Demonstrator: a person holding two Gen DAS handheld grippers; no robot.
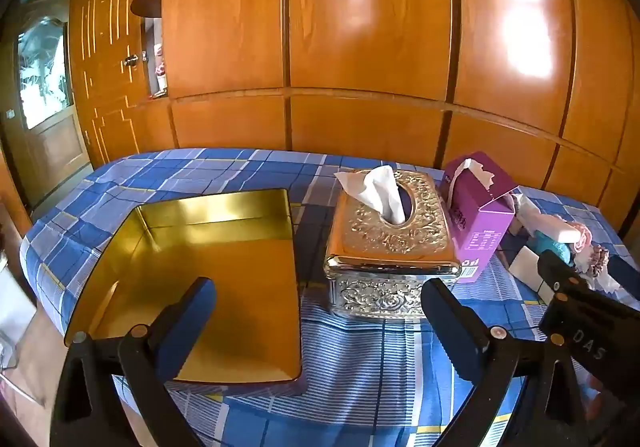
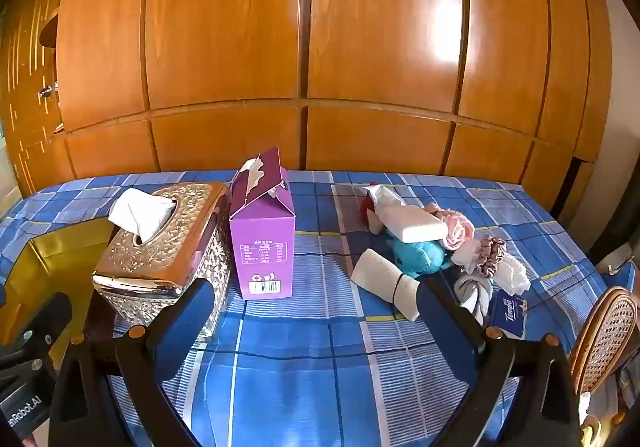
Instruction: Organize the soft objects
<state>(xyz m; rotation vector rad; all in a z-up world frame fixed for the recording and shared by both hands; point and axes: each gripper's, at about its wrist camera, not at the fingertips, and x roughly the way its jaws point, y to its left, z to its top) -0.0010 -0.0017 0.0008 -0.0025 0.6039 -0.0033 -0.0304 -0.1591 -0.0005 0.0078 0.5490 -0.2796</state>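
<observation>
An open gold tin [image 1: 224, 287] lies on the blue checked tablecloth, left of an ornate metal tissue box [image 1: 392, 239] and a purple carton [image 1: 480, 215]. My left gripper [image 1: 320, 327] is open and empty, above the tin's right edge. In the right wrist view a heap of soft things lies to the right: a white tissue pack [image 2: 412, 223], a teal plush [image 2: 418, 251], a pink scrunchie [image 2: 458, 231], a mauve scrunchie [image 2: 493, 255], white cloths [image 2: 512, 275] and a rolled white cloth [image 2: 384, 279]. My right gripper [image 2: 316, 327] is open and empty, in front of the carton [image 2: 264, 231] and the roll.
A blue Tempo tissue packet [image 2: 510, 313] lies near the right finger. A wicker chair back [image 2: 608, 335] stands at the table's right edge. Wooden wardrobe doors [image 2: 320, 47] rise behind the table. The tissue box [image 2: 160, 247] and tin [image 2: 44, 263] show at the left.
</observation>
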